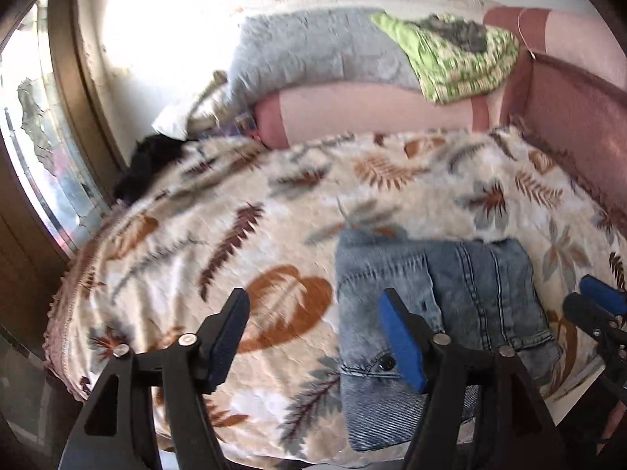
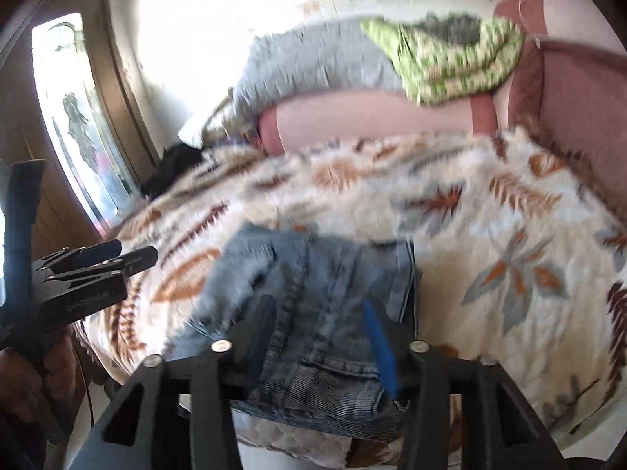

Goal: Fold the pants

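a: nearest in the left wrist view, what do the tongs do?

b: the left gripper (image 1: 317, 337) stands with its fingers well apart and nothing between them. under the gap lies only the leaf-print blanket (image 1: 235, 235). its blue-padded finger at about five o'clock overlaps the left edge of the jeans in the picture, but whether it touches them i cannot tell.

a: and the other one?

b: the right gripper (image 2: 319, 333) has its fingers apart too, with a gap between the pads. it sits in front of the jeans (image 2: 313, 293); no cloth is pinched. the picture is blurred.

a: where are the pants?

b: folded into a compact denim bundle lying on the blanket near the bed's front edge. in the left wrist view the jeans (image 1: 439, 313) sit at about four o'clock, with a dark button showing near the lower fold. the right gripper's tips (image 1: 599, 301) show just beside them at three o'clock.

a: farther back?

b: in the right wrist view the left gripper (image 2: 129, 256) shows at nine o'clock, held by a hand (image 2: 35, 387) at eight o'clock. beyond the blanket, at twelve o'clock, a pink bolster (image 1: 372, 117) lies across the bed, with a grey pillow (image 1: 313, 51) and a green patterned cloth (image 1: 454, 62) on top. a window (image 1: 39, 156) stands at nine o'clock.
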The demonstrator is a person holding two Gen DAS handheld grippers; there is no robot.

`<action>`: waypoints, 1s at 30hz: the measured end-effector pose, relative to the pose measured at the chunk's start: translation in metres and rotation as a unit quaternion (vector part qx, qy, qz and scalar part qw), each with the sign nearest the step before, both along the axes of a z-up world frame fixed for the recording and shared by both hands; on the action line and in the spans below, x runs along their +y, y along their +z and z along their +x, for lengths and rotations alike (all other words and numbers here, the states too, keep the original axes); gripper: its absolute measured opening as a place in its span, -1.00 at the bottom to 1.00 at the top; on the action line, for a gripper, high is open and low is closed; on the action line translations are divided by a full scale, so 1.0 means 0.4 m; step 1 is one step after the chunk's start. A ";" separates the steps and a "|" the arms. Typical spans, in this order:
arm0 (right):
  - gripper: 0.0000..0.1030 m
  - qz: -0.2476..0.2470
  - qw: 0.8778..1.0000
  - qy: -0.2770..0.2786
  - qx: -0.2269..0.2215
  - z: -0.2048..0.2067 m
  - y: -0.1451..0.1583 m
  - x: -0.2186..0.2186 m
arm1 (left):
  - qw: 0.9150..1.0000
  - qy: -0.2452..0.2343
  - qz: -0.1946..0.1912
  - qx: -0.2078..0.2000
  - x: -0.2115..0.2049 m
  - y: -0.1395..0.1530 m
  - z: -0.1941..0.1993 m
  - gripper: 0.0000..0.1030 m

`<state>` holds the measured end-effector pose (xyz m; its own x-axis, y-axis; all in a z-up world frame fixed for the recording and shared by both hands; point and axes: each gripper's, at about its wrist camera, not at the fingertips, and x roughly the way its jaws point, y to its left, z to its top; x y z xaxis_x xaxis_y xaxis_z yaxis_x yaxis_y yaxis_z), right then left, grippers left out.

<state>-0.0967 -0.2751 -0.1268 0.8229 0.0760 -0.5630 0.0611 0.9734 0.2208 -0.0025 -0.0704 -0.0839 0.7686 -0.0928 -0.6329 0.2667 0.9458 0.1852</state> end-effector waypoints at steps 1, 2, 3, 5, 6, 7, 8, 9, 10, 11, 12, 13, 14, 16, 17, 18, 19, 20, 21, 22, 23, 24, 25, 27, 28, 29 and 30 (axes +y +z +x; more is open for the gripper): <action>0.01 -0.009 1.000 0.000 -0.009 -0.007 0.020 0.010 | 1.000 0.003 -0.002 -0.003 0.007 0.010 -0.004 0.38; 0.01 -0.020 1.000 -0.003 -0.017 -0.018 0.040 0.019 | 1.000 0.005 -0.005 -0.006 0.011 0.021 -0.009 0.39; 0.01 -0.024 0.999 -0.007 -0.024 -0.028 0.059 0.025 | 1.000 0.008 -0.008 -0.009 0.019 0.032 -0.015 0.39; 0.04 -0.017 0.999 -0.011 -0.036 -0.035 0.086 0.026 | 1.000 0.012 -0.008 -0.011 0.028 0.045 -0.020 0.40; 0.07 -0.016 0.999 -0.012 -0.041 -0.035 0.094 0.029 | 1.000 0.012 -0.009 -0.010 0.032 0.048 -0.021 0.40; 0.16 -0.017 0.999 -0.014 -0.047 -0.041 0.103 0.033 | 1.000 0.013 -0.011 -0.010 0.036 0.052 -0.022 0.40; 0.21 -0.020 0.998 -0.016 -0.051 -0.045 0.109 0.036 | 1.000 0.015 -0.013 -0.013 0.042 0.056 -0.025 0.40; 0.21 -0.027 0.998 -0.015 -0.056 -0.050 0.117 0.044 | 1.000 0.015 -0.013 -0.014 0.041 0.060 -0.028 0.40; 0.21 -0.032 0.998 -0.014 -0.059 -0.060 0.122 0.047 | 1.000 0.016 -0.012 -0.015 0.043 0.062 -0.029 0.40; 0.21 -0.038 0.997 -0.011 -0.059 -0.061 0.126 0.053 | 1.000 0.018 -0.012 -0.017 0.045 0.064 -0.030 0.40; 0.21 -0.042 0.997 -0.008 -0.059 -0.062 0.129 0.060 | 1.000 0.018 -0.012 -0.018 0.044 0.065 -0.033 0.40; 0.22 -0.041 0.997 -0.006 -0.060 -0.066 0.130 0.063 | 1.000 0.017 -0.012 -0.019 0.044 0.066 -0.034 0.40; 0.22 -0.039 0.998 -0.005 -0.059 -0.067 0.129 0.063 | 1.000 0.016 -0.012 -0.018 0.044 0.066 -0.034 0.40; 0.23 -0.035 0.998 -0.003 -0.055 -0.068 0.120 0.062 | 1.000 0.017 -0.011 -0.018 0.039 0.063 -0.035 0.40; 0.23 -0.035 0.998 -0.005 -0.054 -0.068 0.117 0.060 | 1.000 0.017 -0.010 -0.017 0.038 0.063 -0.036 0.40; 0.23 -0.033 0.998 -0.006 -0.053 -0.067 0.112 0.055 | 1.000 0.016 -0.008 -0.016 0.037 0.060 -0.035 0.40; 0.23 -0.029 0.998 -0.006 -0.050 -0.067 0.107 0.050 | 1.000 0.016 -0.006 -0.015 0.036 0.057 -0.034 0.40; 0.23 -0.025 0.998 -0.008 -0.049 -0.066 0.102 0.044 | 1.000 0.017 -0.004 -0.013 0.035 0.053 -0.033 0.40; 0.23 -0.021 0.999 -0.011 -0.048 -0.066 0.097 0.039 | 1.000 0.017 -0.003 -0.009 0.035 0.046 -0.031 0.40; 0.24 -0.018 0.999 -0.013 -0.048 -0.066 0.093 0.034 | 1.000 0.018 -0.003 -0.005 0.036 0.039 -0.028 0.40; 0.24 -0.016 0.999 -0.014 -0.048 -0.065 0.088 0.029 | 1.000 0.020 -0.002 0.001 0.037 0.030 -0.024 0.40; 0.24 -0.015 0.999 -0.016 -0.049 -0.064 0.081 0.025 | 1.000 0.022 0.000 0.006 0.037 0.020 -0.022 0.40; 0.25 -0.014 0.998 -0.017 -0.052 -0.063 0.070 0.020 | 1.000 0.024 0.004 0.011 0.037 0.011 -0.018 0.40; 0.27 -0.014 0.998 -0.022 -0.054 -0.056 0.042 0.009 | 0.999 0.033 0.012 0.028 0.039 -0.006 -0.013 0.40; 0.27 -0.009 0.998 -0.025 -0.049 -0.047 0.028 0.003 | 0.999 0.035 0.011 0.031 0.041 -0.008 -0.014 0.40; 0.27 0.002 0.999 -0.027 -0.036 -0.032 0.009 -0.007 | 0.999 0.036 0.006 0.033 0.048 -0.009 -0.019 0.40; 0.27 0.013 0.999 -0.029 -0.021 -0.013 -0.008 -0.015 | 0.999 0.036 0.003 0.032 0.053 -0.007 -0.025 0.41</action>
